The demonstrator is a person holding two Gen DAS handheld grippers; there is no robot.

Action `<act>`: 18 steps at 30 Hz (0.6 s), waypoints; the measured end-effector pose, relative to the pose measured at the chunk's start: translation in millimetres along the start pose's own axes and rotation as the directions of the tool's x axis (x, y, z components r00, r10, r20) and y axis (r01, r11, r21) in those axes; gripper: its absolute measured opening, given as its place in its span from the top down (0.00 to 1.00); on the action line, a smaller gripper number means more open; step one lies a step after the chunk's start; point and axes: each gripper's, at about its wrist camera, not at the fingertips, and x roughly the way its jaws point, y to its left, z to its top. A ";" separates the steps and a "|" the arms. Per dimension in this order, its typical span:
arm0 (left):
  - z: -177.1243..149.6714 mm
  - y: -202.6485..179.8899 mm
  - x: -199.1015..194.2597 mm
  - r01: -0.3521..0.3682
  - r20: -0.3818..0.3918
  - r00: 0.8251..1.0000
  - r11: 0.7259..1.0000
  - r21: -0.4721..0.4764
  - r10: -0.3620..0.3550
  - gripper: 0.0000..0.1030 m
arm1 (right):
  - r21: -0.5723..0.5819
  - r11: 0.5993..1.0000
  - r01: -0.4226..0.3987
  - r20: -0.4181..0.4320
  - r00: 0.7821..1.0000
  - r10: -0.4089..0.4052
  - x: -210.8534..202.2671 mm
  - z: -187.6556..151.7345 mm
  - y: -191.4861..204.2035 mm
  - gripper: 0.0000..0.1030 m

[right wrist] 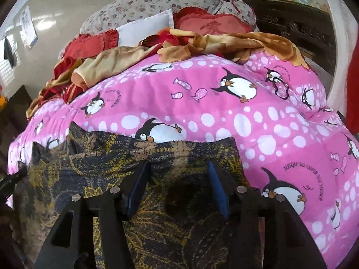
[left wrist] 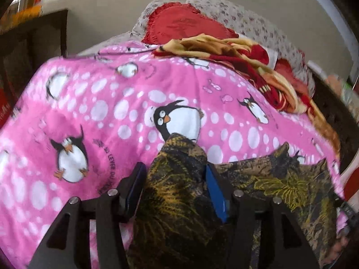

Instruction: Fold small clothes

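1. Garment (left wrist: pixel 179 201): a dark cloth printed with yellow leaves lies on the pink penguin blanket (left wrist: pixel 101 103) at the near edge of the bed, under both tools.

2. Left gripper (left wrist: pixel 174 174): its fingers stand apart with a raised hump of the cloth between them. That hump peaks toward 12 o'clock, and the rest of the cloth trails off toward 3 o'clock. The blue pads (left wrist: pixel 215 192) look near the fabric, but I cannot tell whether they press it.

3. Right gripper (right wrist: pixel 178 172): its fingers also stand apart, over a flatter part. The cloth's far edge runs across at 12 o'clock, just past the fingertips, and the cloth stretches away toward 9 o'clock.

4. Key relation: the long axis seems to run side to side between the two tools, each near one end. The far edge lies closer to the right gripper.

5. Judgement: the coming move likely calls for both to close on the cloth and carry one edge across that axis.

6. Piled red and tan bedding (right wrist: pixel 125 51) at 12 o'clock sits well apart.
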 end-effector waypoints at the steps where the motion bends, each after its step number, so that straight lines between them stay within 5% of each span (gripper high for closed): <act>1: 1.9 -5.9 -12.9 -0.023 0.029 0.999 1.000 0.004 0.023 0.45 | -0.019 1.000 0.013 -0.005 1.000 -0.013 -5.9 2.5 4.5 0.51; 4: -6.9 -28.4 -47.2 0.023 0.101 0.995 0.999 0.030 -0.026 0.45 | -0.056 0.997 0.046 0.080 0.996 -0.042 -40.0 4.7 23.0 0.52; 6: -16.7 -52.3 -52.9 0.081 0.077 0.993 0.994 0.072 -0.087 0.45 | -0.102 0.995 0.021 0.131 0.991 -0.008 -58.4 3.0 45.1 0.52; 9: -37.9 -91.9 -41.4 0.143 -0.009 0.990 0.979 0.143 -0.143 0.45 | -0.191 0.981 -0.031 0.061 0.997 0.043 -56.8 -7.4 92.8 0.52; 12: -53.3 -110.8 -17.9 0.107 -0.051 0.994 0.977 0.184 -0.099 0.45 | -0.281 0.959 -0.049 0.011 0.998 0.054 -38.7 -26.7 130.3 0.52; 15: -60.6 -101.2 0.4 0.108 -0.054 0.994 0.980 0.165 -0.100 0.44 | -0.270 0.963 0.020 -0.048 0.998 -0.034 -5.4 -40.5 128.4 0.52; 18: -62.5 -100.8 -0.4 0.101 -0.045 0.994 0.982 0.160 -0.095 0.44 | -0.221 0.974 -0.043 -0.001 0.999 0.044 -1.9 -50.3 110.8 0.52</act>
